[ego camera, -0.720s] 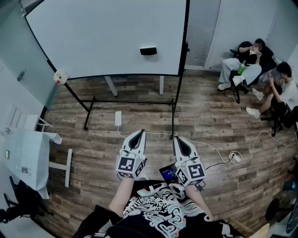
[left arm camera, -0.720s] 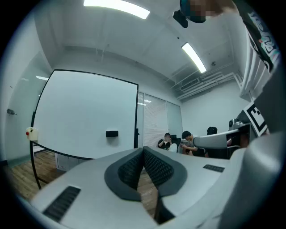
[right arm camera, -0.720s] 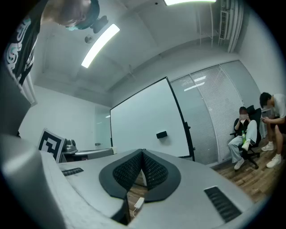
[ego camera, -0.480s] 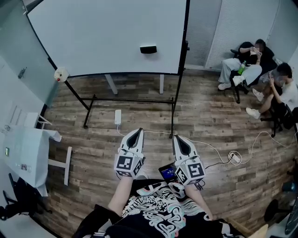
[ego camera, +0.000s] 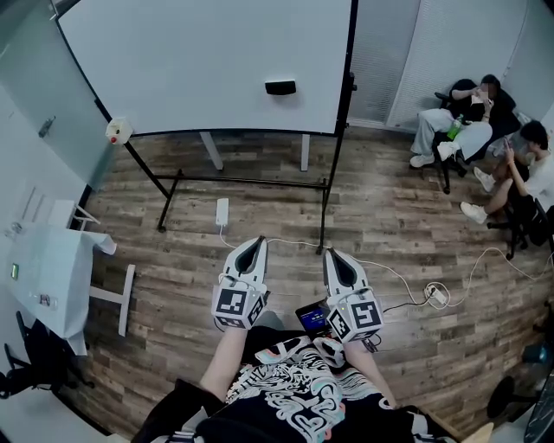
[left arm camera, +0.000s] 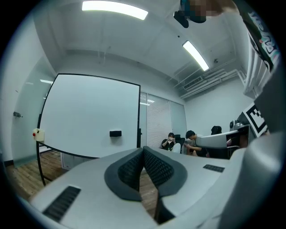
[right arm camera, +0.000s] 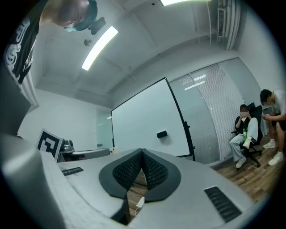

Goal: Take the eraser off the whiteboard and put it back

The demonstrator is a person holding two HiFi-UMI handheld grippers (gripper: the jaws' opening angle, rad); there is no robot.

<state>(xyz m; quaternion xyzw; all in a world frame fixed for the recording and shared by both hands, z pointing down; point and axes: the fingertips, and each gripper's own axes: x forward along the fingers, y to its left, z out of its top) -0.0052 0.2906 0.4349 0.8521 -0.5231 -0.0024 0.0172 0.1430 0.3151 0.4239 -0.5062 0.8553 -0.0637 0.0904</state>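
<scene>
We see wood-plank floor (ego camera: 407,225), grey-brown, boards running across room. We note slatted blinds (ego camera: 381,52) covering far wall. White table (ego camera: 48,277) at left edge, dark chair (ego camera: 30,376) just beside it. Two people (ego camera: 450,125) seated at far right. White power strip (ego camera: 437,294) lying on floor. We count two long ceiling light strips (left arm camera: 115,10), both lit.

Open wooden floor (ego camera: 389,208) is stretching ahead toward the whiteboard (ego camera: 208,60), leaving broad room to pass. The stand's black legs (ego camera: 251,181) and a white power strip (ego camera: 222,211) are lying across it low down (seated people (ego camera: 485,112) are sitting well off to the right).
</scene>
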